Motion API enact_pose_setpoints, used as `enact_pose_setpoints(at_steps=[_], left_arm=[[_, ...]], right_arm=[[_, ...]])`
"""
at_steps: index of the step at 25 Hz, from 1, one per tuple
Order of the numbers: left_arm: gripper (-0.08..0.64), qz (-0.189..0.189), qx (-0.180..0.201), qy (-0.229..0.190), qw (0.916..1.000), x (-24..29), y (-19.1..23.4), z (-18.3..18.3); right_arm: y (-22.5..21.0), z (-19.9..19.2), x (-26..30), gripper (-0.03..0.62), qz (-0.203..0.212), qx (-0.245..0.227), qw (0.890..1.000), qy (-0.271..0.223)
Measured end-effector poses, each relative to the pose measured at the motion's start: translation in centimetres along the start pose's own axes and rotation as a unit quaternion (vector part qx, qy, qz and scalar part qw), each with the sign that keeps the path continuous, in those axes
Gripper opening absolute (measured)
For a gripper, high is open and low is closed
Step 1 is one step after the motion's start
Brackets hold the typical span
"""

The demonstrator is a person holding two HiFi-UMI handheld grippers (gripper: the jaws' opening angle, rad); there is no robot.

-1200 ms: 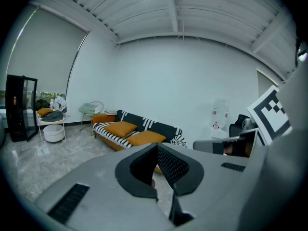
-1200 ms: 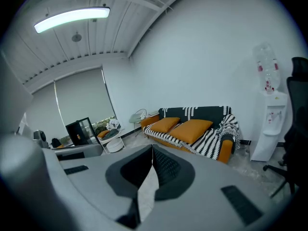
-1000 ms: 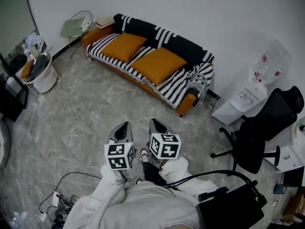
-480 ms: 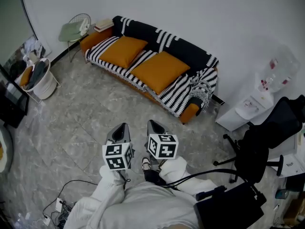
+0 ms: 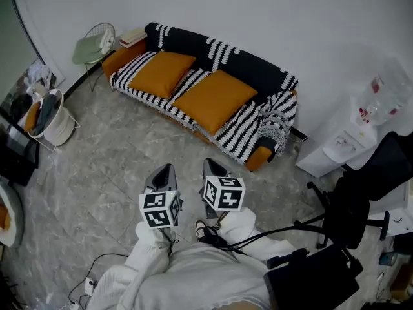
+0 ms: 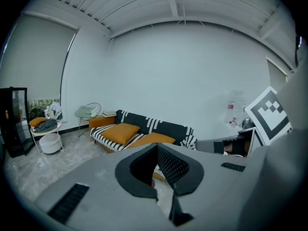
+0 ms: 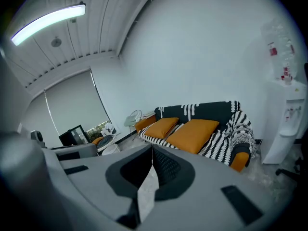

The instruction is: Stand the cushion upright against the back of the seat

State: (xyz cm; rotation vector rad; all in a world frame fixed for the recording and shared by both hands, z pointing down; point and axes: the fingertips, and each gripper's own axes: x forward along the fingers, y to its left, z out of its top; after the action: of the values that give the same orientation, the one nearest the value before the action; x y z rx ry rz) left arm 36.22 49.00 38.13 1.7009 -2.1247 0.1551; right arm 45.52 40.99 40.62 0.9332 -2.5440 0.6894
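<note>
Two orange cushions, one to the left [image 5: 161, 73] and one to the right [image 5: 215, 95], lie flat on the seat of a sofa [image 5: 255, 73] draped in a black-and-white striped throw. Neither leans on the backrest. My left gripper [image 5: 162, 173] and right gripper [image 5: 213, 168] are held side by side over the grey floor, well short of the sofa and pointing towards it. Both are shut with nothing between the jaws. The left gripper [image 6: 157, 146] sees the cushions [image 6: 120, 131] beyond its tips. Ahead of the right gripper [image 7: 152, 148], both cushions [image 7: 195, 133] appear as well.
A wire side chair [image 5: 95, 42] with a green item stands at the sofa's left end. A white basket [image 5: 50, 118] and a dark cabinet [image 5: 13, 157] are at the left. A water dispenser [image 5: 348, 144] and a black office chair [image 5: 364, 189] stand at the right. Cables [image 5: 90, 283] lie by my feet.
Both grippers have been carried forward across the floor towards the sofa, which now sits nearer in view. Their jaws stayed shut and the cushions have not moved.
</note>
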Motion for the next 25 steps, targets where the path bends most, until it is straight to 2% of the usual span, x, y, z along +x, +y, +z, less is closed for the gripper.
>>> enact_pose_setpoints(at_steps=[11,25], left_arm=[[-0.003,-0.006,-0.007,-0.008,0.9999,7.6,0.8,3.0],[-0.003,-0.035,0.013,0.020,0.9991,11.7,0.3,2.9]], right_arm=[[-3.0,4.2,5.9,0.061,-0.002,-0.013,1.000,0.002],[-6.5,4.4,8.3,0.061,-0.030,0.019,0.999,0.013]])
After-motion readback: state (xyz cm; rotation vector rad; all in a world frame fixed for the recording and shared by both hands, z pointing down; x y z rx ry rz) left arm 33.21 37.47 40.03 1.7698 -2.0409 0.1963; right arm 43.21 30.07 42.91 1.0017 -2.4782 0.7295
